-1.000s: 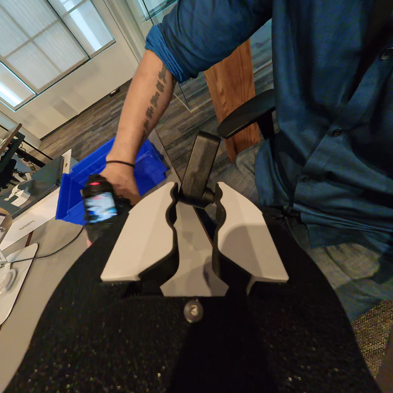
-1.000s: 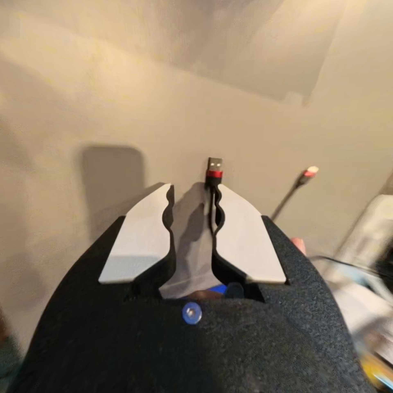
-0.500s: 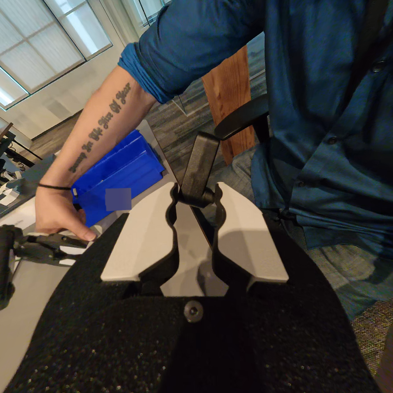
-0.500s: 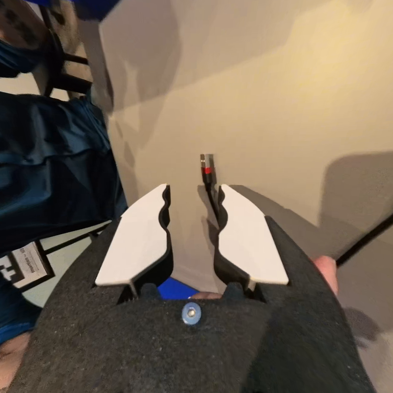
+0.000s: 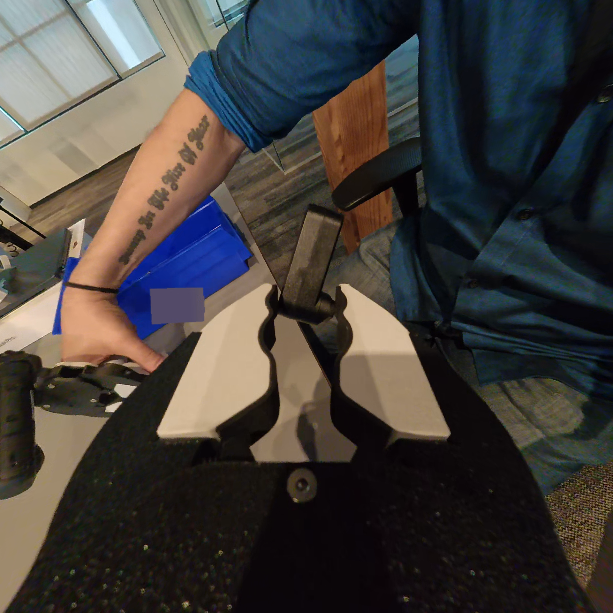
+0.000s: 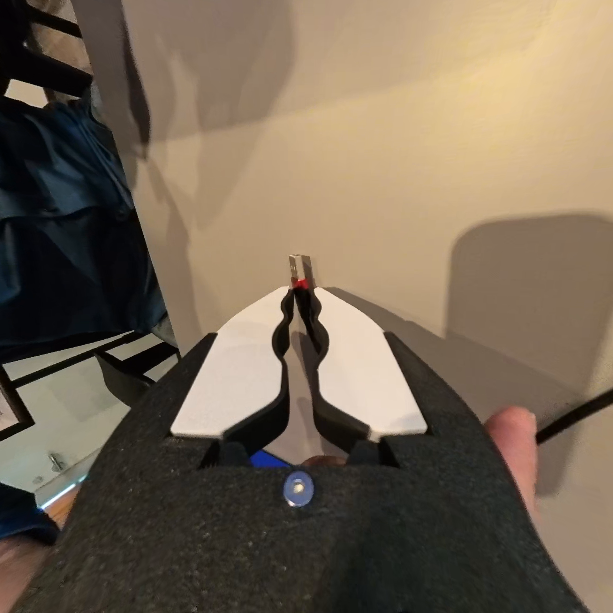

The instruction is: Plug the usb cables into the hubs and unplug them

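In the left wrist view my left gripper [image 5: 306, 300] is shut on the round end of a black USB hub [image 5: 315, 252], which sticks up and away beyond the fingertips, over the table's edge. In the right wrist view my right gripper [image 6: 300, 291] is shut on a USB cable [image 6: 306, 313] just behind its red band. The metal plug [image 6: 299, 269] pokes out past the tips above the beige table [image 6: 414, 149]. My right gripper also shows at the lower left of the left wrist view [image 5: 76, 388], held by a hand [image 5: 96, 331].
A blue bin [image 5: 192, 262] stands on the table behind the hand, with a white box [image 5: 23, 328] at far left. The person's blue shirt [image 5: 514, 166], a chair armrest [image 5: 374, 179] and a wooden post [image 5: 358, 132] lie beyond the table edge. Another black cable [image 6: 580, 414] runs at right. My right fingertips sit around 30 cm from my left ones.
My right gripper has shut on the USB cable, which lay beside its right finger while it was open. The right hand swung left and lower. My left gripper still holds the hub.
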`<state>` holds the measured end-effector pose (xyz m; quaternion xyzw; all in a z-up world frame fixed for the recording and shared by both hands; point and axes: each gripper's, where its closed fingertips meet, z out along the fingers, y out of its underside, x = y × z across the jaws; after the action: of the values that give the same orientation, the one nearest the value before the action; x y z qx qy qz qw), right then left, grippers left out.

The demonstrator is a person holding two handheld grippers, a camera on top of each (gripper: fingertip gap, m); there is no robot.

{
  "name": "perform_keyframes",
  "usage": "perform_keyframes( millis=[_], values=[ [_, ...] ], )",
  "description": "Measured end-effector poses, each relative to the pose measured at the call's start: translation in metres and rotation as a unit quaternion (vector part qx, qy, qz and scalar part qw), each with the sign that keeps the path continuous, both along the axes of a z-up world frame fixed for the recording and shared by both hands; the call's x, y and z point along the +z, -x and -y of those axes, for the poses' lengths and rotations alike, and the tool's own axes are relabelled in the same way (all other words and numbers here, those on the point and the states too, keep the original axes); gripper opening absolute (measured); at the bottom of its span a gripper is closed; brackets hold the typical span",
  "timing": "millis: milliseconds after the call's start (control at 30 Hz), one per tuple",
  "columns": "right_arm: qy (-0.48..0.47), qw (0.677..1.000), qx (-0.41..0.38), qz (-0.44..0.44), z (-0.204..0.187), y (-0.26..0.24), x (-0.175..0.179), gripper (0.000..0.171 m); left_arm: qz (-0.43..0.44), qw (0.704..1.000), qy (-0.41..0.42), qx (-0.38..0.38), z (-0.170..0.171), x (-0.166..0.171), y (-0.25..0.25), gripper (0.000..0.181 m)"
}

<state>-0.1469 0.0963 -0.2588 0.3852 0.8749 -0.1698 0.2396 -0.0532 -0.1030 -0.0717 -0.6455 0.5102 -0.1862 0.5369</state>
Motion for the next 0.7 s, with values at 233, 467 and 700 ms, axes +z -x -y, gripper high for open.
perform_keyframes(
  millis=[233, 467, 700],
  values=[
    [-0.046, 0.997, 0.049, -0.047, 0.006, -0.011, -0.001, 0.006, -0.012, 1.0, 0.003, 0.011, -0.002, -0.002, -0.002, 0.032],
    [-0.204, 0.941, 0.132, -0.236, 0.005, -0.004, -0.001, 0.006, -0.015, 1.0, -0.003, 0.019, -0.004, -0.001, -0.001, 0.032],
    [-0.248, 0.913, 0.136, -0.294, 0.004, -0.005, -0.004, 0.006, -0.029, 0.999, 0.004, 0.031, -0.009, -0.006, 0.0, 0.032]
  ],
)
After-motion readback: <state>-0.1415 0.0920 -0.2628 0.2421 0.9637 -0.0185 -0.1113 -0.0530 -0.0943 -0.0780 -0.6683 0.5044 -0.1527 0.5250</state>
